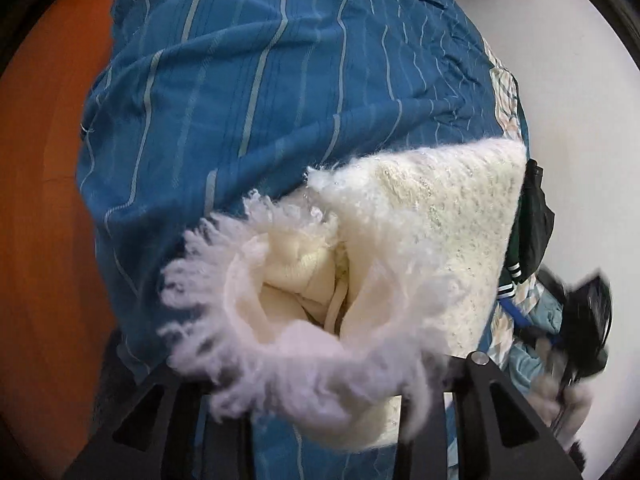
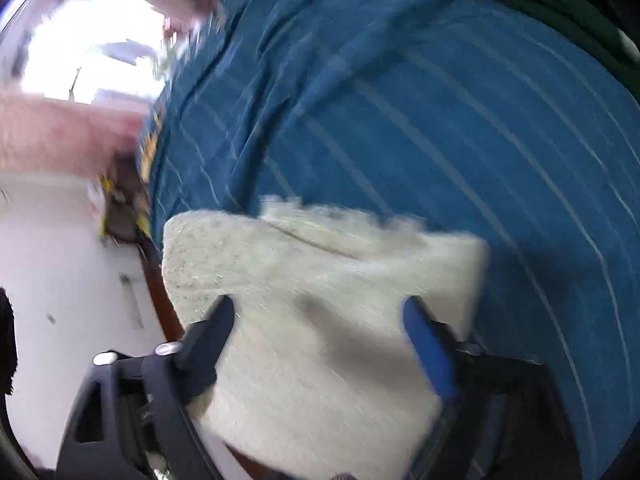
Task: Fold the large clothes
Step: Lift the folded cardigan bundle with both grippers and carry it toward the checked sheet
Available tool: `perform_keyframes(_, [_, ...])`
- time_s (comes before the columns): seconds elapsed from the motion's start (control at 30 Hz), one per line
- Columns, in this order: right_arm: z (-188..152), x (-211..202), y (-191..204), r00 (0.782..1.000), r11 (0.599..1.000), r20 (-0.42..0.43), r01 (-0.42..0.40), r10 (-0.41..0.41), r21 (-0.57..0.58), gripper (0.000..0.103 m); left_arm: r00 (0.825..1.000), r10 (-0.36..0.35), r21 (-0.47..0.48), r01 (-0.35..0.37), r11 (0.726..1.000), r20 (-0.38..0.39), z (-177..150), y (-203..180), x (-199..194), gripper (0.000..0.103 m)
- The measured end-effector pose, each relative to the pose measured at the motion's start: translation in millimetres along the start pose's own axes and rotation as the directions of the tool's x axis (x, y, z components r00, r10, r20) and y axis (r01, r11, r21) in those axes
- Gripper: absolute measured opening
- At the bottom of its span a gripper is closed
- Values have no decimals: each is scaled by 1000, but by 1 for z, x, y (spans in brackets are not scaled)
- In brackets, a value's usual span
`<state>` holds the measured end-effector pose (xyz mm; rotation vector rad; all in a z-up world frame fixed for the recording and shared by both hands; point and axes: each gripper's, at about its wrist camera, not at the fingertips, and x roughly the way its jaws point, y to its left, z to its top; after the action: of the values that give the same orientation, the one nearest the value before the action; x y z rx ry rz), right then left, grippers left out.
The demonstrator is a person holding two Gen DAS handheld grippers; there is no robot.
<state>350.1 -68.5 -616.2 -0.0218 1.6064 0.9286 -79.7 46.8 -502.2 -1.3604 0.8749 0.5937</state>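
left wrist: folded cream fluffy sweater [image 1: 420, 240], fringed

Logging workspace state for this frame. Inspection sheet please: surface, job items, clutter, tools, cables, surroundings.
Surface: blue striped bedspread, wrinkled.
Job's things: cream fluffy garment, folded, near the bed's edge, fringe bunched at the left tool.
Clutter: dark green garment hanging at the bed's edge.
Grippers: left tool has its fingertips buried in the fringe, grip cannot be told; right tool open, jaws wide over the garment.
Cables: nothing seen.
Surroundings: pale floor, orange wooden panel; right view blurred.
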Motion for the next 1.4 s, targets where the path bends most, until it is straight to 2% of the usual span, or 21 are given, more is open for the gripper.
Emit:
perform_keyframes(0.1, [-33,13,-64,989,983,-61,-129,138,132,89,1000,-17,-30,17,999,18,-2,6,2,30])
perform_keyframes(0.13, [-47,30,-90,975,963,-95,-181,203,198,89,1000,-21,-37,22,999,23,-2,6,2,30])
perform_keyframes(0.2, [-67,67,-112,926,906,-124,-311,357,289,89,999,-25,-32,26,999,23,-3,5,2,30])
perform_keyframes(0.23, [-77,89,-122,884,856,-113,-397,454,332,89,1000,-22,-27,23,999,20,-2,5,2,28])
perform_keyframes(0.3, [-86,114,-123,823,781,-55,-514,566,354,89,1000,-17,-12,17,1000,13,1,3,2,27])
perform_keyframes(0.33, [-83,124,-118,806,764,-25,-551,592,337,89,1000,-9,3,9,1000,6,3,1,1,26])
perform_keyframes(0.37, [-80,128,-111,803,764,-14,-562,596,319,89,1000,0,13,0,1000,3,6,-3,3,26])
perform_keyframes(0.43, [-71,137,-90,820,795,-29,-545,572,265,89,999,34,51,-34,998,3,11,-9,-1,25])
perform_keyframes(0.5, [-69,134,-87,826,800,-19,-540,563,261,80,998,56,72,-56,996,5,17,-15,-3,25])
perform_keyframes(0.57, [-66,130,-81,834,801,20,-535,551,269,63,998,63,111,-63,992,8,23,-26,-8,21])
perform_keyframes(0.63, [-71,113,-78,830,787,84,-552,552,275,58,998,59,191,-60,980,13,30,-48,-16,20])
perform_keyframes(0.7, [-75,95,-75,799,748,186,-601,571,283,58,999,38,259,-40,965,13,39,-68,-20,20])
perform_keyframes(0.73, [-77,84,-76,771,714,258,-636,582,293,57,1000,15,290,-16,957,6,49,-82,-20,20])
perform_keyframes(0.87, [-73,56,-88,702,654,456,-698,547,291,57,994,-95,368,107,924,-50,92,-135,5,20])
perform_keyframes(0.9, [-71,55,-93,696,649,489,-700,526,298,57,992,-108,393,127,911,-69,103,-148,19,20])
perform_keyframes(0.97, [-65,62,-107,698,643,543,-689,466,335,57,988,-104,451,145,880,-114,120,-169,56,20])
perform_keyframes(1.03, [-68,69,-133,721,641,564,-662,404,388,58,980,-63,483,148,863,-188,130,-178,106,20])
perform_keyframes(1.13, [-75,95,-163,760,617,542,-629,358,473,73,958,-5,503,155,850,-287,128,-169,146,20])
perform_keyframes(1.2, [-83,100,-166,768,625,526,-622,366,472,77,948,-16,514,187,837,-319,124,-161,144,20])
perform_keyframes(1.23, [-88,98,-165,782,644,511,-602,356,473,81,941,-20,512,202,835,-337,121,-156,141,20])
perform_keyframes(1.4, [-99,92,-171,822,687,450,-551,350,473,88,921,-40,445,226,866,-388,122,-146,137,23])
